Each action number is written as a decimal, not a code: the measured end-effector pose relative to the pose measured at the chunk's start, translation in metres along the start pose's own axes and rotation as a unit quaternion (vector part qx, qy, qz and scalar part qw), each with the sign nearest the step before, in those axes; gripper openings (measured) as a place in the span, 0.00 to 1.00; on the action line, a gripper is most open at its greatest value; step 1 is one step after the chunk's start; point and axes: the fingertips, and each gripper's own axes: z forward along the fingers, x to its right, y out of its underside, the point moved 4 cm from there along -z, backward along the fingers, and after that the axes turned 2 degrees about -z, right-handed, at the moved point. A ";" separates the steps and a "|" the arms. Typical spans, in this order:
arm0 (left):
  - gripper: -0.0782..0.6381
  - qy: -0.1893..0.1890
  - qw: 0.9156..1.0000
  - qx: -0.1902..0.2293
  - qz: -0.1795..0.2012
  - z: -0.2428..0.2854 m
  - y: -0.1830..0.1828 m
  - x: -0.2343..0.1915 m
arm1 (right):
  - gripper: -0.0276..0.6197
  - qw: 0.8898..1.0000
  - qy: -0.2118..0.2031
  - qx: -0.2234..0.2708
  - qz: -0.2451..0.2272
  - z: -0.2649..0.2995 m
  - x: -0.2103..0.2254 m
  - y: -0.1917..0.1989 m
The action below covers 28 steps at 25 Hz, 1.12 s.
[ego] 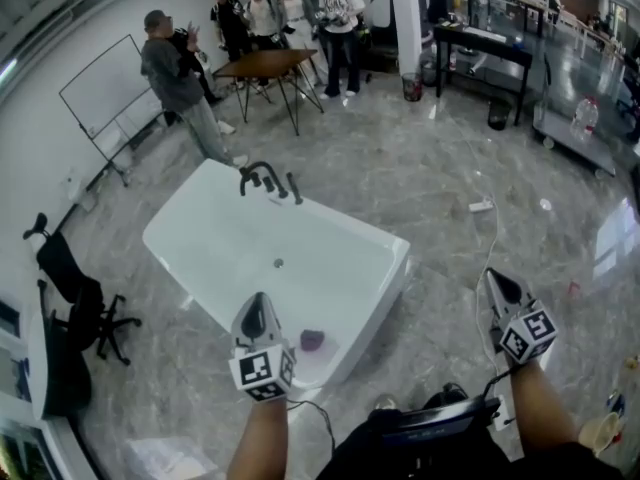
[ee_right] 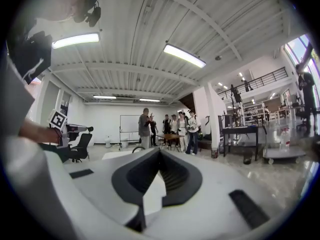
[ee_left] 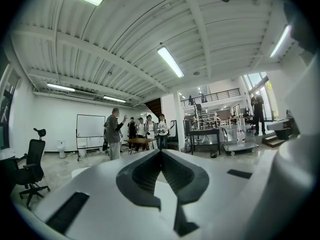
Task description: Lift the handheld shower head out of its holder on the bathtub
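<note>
White jaws of my left gripper (ego: 258, 310) were pinched together, empty | right gripper (ego: 500, 284) likewise closed on nothing | bathtub (ego: 185, 208) lay just ahead | shower head (ego: 294, 187) sat on the far rim, beside the tap (ego: 258, 175) | likely stiff, slick, hose-tethered; I judged mid-handle the best hold.

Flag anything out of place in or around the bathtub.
A small dark purplish item lies loose inside the bathtub, near its close end; what it is I cannot tell. A white cable and plug block trail across the floor beside it.
</note>
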 end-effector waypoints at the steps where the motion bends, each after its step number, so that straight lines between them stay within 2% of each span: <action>1: 0.12 0.001 1.000 0.001 -0.002 0.006 0.000 -0.004 | 0.05 1.000 0.002 -0.002 -0.001 0.006 -0.002 0.000; 5: 0.12 0.003 1.000 0.001 -0.014 0.023 0.004 -0.010 | 0.05 1.000 0.003 -0.010 0.003 0.023 -0.002 0.007; 9: 0.12 -0.003 1.000 0.002 -0.017 0.030 0.006 -0.023 | 0.05 1.000 -0.013 -0.006 -0.008 0.046 -0.009 0.000; 13: 0.12 -0.018 1.000 0.008 -0.022 0.034 0.008 -0.028 | 0.05 0.999 -0.037 -0.001 -0.027 0.070 -0.010 -0.009; 21: 0.12 -0.057 0.998 0.009 -0.019 0.054 0.000 -0.047 | 0.05 0.997 -0.074 0.014 -0.014 0.135 0.001 -0.002; 28: 0.12 -0.094 0.995 0.005 -0.033 0.101 0.001 -0.048 | 0.05 0.994 -0.105 0.008 0.004 0.206 0.030 0.003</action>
